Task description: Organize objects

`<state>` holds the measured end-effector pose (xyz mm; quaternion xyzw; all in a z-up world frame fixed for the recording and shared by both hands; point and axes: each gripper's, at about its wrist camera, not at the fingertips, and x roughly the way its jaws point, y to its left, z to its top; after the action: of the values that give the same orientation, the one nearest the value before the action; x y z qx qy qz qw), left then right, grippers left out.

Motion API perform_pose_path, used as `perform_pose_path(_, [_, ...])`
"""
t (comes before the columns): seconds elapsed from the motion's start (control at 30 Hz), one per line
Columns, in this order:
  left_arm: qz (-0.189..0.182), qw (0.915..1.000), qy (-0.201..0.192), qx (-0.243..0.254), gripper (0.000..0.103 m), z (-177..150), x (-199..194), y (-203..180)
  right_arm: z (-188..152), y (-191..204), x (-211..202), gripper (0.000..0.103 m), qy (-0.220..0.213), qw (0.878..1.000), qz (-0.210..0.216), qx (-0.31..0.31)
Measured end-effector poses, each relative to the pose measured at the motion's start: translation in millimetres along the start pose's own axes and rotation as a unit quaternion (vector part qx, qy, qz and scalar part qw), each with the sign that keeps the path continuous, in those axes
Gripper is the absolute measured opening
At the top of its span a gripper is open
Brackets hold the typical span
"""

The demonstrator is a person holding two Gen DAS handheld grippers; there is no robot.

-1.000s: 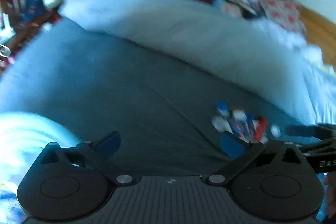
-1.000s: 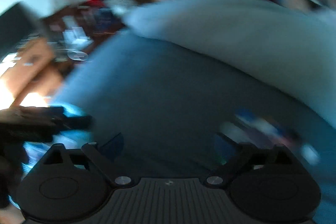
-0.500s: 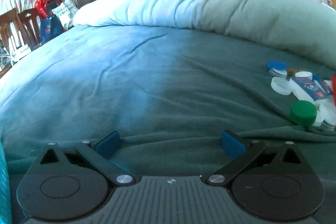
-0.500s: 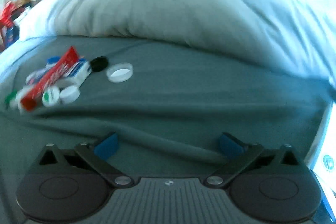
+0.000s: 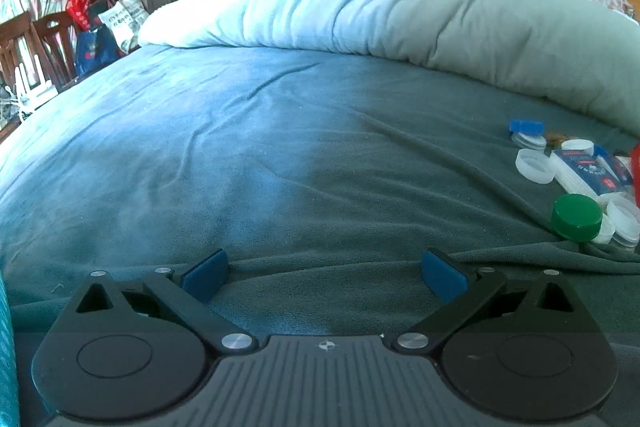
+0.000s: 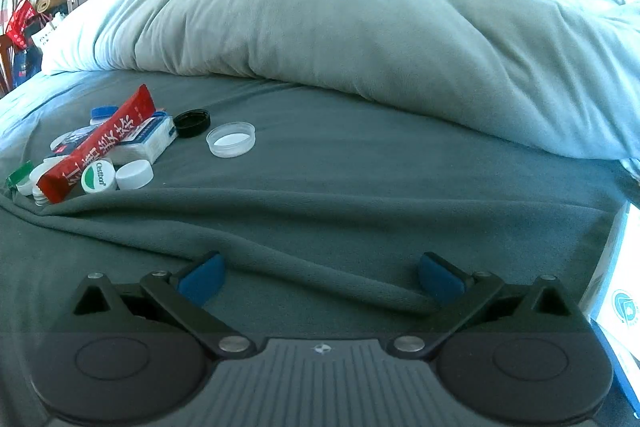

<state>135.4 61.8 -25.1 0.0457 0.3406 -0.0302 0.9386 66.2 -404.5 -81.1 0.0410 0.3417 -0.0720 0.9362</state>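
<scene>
Bottle caps [image 6: 134, 174] lie heaped with a red sachet [image 6: 100, 147] and a white-and-blue packet [image 6: 148, 141] on the fleecy grey-green blanket [image 6: 340, 187], at ten o'clock from the right gripper [image 6: 320, 277]. One white-and-green cap [image 6: 98, 178] reads "Cestbon"; the sachet bears white characters. A black cap [image 6: 193, 123] and a translucent round lid [image 6: 231, 139] sit just beside the heap. A smooth green cap [image 5: 576, 217] lies at three o'clock from the left gripper [image 5: 324, 277]. Both grippers' blue-padded fingers are spread wide, grasping nothing; the right's have just been opening. A puffy pale duvet [image 6: 340, 39] lies beyond.
</scene>
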Motion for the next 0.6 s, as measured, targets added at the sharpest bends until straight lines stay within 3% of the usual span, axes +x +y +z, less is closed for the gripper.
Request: perform_pose_path(0.6, [-0.001,1.0000,0.000,0.000,0.103,1.0,-3.3,-0.4,1.3,0.3,0.0,0.103,0.000,1.000,0.002,-0.002])
